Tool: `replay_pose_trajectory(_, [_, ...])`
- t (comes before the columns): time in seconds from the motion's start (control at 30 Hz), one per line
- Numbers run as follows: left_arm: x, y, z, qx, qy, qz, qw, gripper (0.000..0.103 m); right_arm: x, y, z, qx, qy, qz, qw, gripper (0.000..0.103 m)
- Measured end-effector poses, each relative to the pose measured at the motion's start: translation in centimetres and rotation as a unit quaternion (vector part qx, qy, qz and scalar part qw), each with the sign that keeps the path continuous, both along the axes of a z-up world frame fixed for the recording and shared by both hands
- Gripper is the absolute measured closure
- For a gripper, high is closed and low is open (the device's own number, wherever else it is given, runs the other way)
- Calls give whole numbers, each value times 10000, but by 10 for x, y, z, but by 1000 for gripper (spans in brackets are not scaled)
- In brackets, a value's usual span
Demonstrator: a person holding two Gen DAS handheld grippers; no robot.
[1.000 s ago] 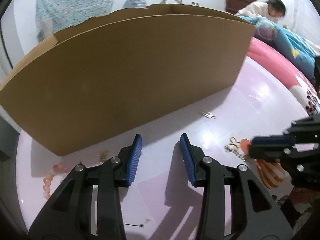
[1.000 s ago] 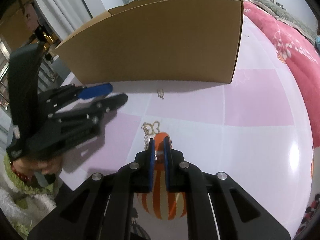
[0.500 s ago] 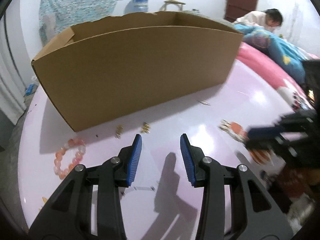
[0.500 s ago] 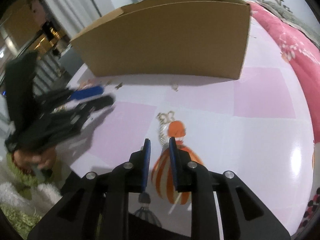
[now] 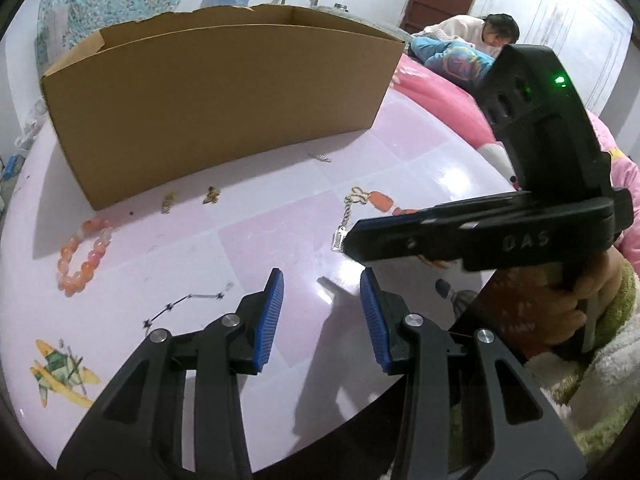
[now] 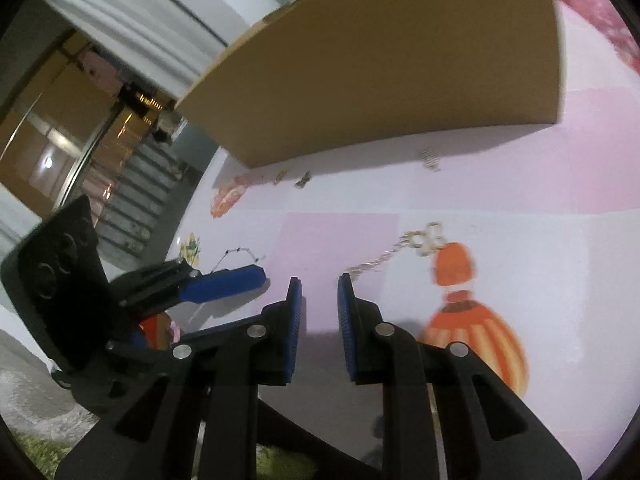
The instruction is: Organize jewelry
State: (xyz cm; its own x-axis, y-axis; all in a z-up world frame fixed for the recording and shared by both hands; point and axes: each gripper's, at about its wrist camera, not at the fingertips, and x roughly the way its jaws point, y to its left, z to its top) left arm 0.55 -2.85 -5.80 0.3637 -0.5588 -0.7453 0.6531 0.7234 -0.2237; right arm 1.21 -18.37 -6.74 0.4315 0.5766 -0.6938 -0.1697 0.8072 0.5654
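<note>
Jewelry lies loose on the pink table (image 5: 420, 148) before the cardboard box (image 5: 224, 108): we see the orange bead bracelet (image 5: 82, 256) near its left edge and the gold chain (image 5: 350, 212) toward the middle. Our left gripper (image 5: 322, 312) stands apart and empty over bare table, and our right gripper (image 6: 319, 320) is slightly apart with nothing between its pads

Left gripper (image 5: 322, 316) with ribbed blue pads, jaws parted, nothing between them, above glossy pink-and-white table (image 5: 280, 240). Ahead: long brown cardboard box (image 5: 224, 100), open-topped. Ahead-left: orange-and-white bead bracelet (image 5: 82, 254); thin dark-beaded chain (image 5: 184, 304) just left of the fingertips. Two small gold earrings (image 5: 210, 195) near the box's foot. Ahead-right: gold chain with butterfly charm (image 5: 352, 208). Right: black right gripper (image 5: 352, 236), held by a hand (image 5: 576, 300) in a fuzzy sleeve.
</note>
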Motion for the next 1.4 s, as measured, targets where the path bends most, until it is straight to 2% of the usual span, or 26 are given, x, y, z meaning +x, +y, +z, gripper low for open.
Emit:
replay_pose_trajectory(0.1, [3,-10,-2,41,-93,-25,9999,66,-4,-22,6,-41,-73,-399,9992,84])
replay_pose_trajectory(0.3, [5,-42,-7,654,-489,-235,9964,78,-7,-44,9,-91,-197,-845,9962,84])
replay_pose_trajectory(0.63, [13,-66,-11,1077,-649,-364,9914,81,-2,-55,2,-37,-209,-983,9949,84])
replay_pose_trajectory(0.87, [13,-71,-8,1403,-459,-559,9875,85,1,-57,3,-84,-250,-989,9947,84])
replay_pose_trajectory(1.03, [15,-72,-8,1411,-381,-584,9875,90,1,-55,3,-86,-261,-992,9947,84])
replay_pose_trajectory(1.07, [15,-73,-9,1420,-411,-578,9873,96,2,-55,4,-92,-265,-991,9947,84])
replay_pose_trajectory(1.23, [11,-69,-8,1375,-537,-608,9872,96,1,-54,8,-172,-318,-1011,9942,84])
replay_pose_trajectory(1.4, [12,-58,-8,1268,-582,-430,9893,97,0,-55,12,-228,-338,-1049,9936,84])
